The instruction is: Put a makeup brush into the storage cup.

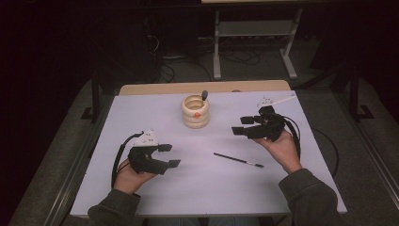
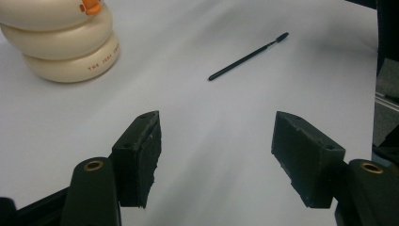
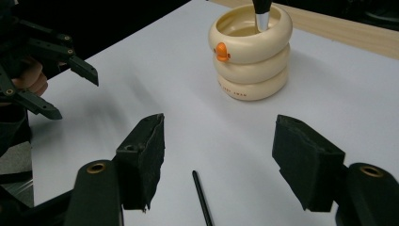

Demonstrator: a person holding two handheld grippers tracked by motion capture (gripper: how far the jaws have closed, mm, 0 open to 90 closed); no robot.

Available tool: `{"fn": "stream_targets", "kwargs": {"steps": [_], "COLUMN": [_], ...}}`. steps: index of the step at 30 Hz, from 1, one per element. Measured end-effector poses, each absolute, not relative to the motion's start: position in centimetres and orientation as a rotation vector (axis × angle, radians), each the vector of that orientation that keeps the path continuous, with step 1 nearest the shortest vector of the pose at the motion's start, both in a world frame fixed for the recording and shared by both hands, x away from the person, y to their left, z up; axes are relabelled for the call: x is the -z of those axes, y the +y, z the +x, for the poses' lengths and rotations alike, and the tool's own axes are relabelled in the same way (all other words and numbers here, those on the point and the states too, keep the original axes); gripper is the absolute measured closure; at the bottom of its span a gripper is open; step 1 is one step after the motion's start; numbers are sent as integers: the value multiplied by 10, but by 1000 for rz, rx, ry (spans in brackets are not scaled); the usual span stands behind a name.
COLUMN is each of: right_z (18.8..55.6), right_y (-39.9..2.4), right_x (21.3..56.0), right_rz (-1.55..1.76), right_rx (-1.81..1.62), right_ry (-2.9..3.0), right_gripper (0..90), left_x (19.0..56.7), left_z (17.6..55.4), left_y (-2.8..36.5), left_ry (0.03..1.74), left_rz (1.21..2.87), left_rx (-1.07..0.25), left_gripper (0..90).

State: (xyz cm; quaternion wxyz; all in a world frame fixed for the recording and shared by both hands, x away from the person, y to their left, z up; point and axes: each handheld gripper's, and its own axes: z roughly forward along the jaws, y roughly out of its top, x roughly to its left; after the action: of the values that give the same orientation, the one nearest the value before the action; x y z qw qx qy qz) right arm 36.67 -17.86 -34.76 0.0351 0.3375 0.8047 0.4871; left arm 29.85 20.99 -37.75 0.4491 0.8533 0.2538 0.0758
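Note:
A cream ringed holder (image 1: 195, 112) with an orange beak stands at the back middle of the white table; a dark-tipped brush (image 1: 204, 95) leans inside it. A thin black brush (image 1: 237, 160) lies flat on the table between the hands. My left gripper (image 1: 170, 155) hovers at the front left, open and with nothing between its fingers. My right gripper (image 1: 241, 125) is at the right, open, pointing toward the holder. The left gripper view shows its open gripper (image 2: 216, 155), the holder (image 2: 61, 47) and the thin brush (image 2: 249, 55). The right gripper view shows its open gripper (image 3: 219, 160) above the thin brush's end (image 3: 202, 197), the holder (image 3: 251, 61) and the left gripper (image 3: 70, 94).
A small white object (image 1: 275, 100) lies at the table's back right corner. A wooden strip (image 1: 202, 88) runs along the far edge. Beyond it stands a metal table frame (image 1: 254, 28) on a dark floor with cables.

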Motion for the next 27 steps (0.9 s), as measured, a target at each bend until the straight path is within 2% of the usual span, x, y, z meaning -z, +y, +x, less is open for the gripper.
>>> {"fn": "stream_targets", "kwargs": {"steps": [27], "right_z": [347], "right_y": [-193], "right_x": [358], "right_rz": [1050], "right_rx": [-1446], "right_ry": [2483], "right_gripper": [281], "left_x": [377], "left_z": [299], "left_y": [211], "left_ry": [623], "left_rz": [2124], "left_rx": [-195], "left_gripper": [313]}}
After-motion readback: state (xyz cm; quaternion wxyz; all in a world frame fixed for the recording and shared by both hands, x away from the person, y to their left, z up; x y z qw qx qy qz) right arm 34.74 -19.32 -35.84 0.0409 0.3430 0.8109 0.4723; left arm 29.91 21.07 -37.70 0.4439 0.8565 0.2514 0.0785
